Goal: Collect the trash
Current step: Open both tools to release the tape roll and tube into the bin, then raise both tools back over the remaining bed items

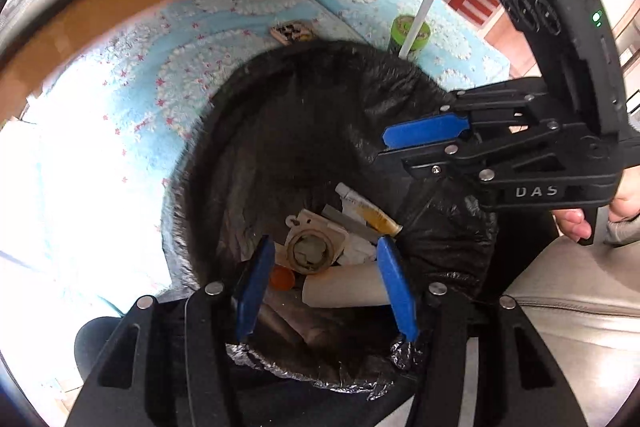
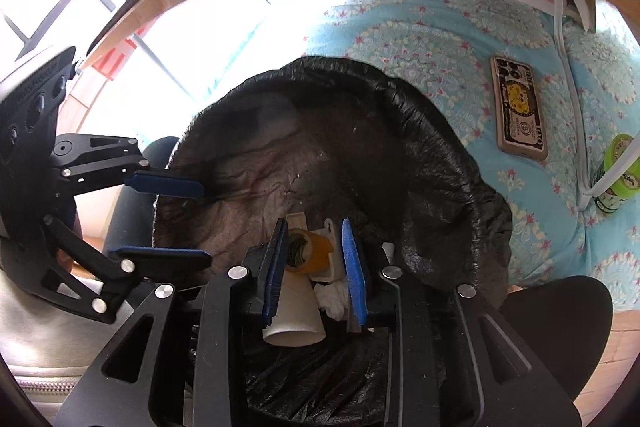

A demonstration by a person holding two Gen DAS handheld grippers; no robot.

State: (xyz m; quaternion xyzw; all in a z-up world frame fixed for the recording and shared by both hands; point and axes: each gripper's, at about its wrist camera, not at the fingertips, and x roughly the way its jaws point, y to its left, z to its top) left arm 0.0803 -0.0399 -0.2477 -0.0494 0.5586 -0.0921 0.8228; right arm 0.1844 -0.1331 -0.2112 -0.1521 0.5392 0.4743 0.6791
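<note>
2 grippers (image 1: 326, 283) (image 2: 314, 263) open over 1 bin (image 2: 440, 155), 1 cardboard tube (image 1: 344, 291)

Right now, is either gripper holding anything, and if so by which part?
Nothing is held. The left gripper and right gripper both hang open over the black plastic bin liner, trash lying loose below.

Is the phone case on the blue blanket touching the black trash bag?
Apart. The right wrist view shows the phone case lying flat with a strip of blue blanket plainly between it and the black trash bag.
</note>
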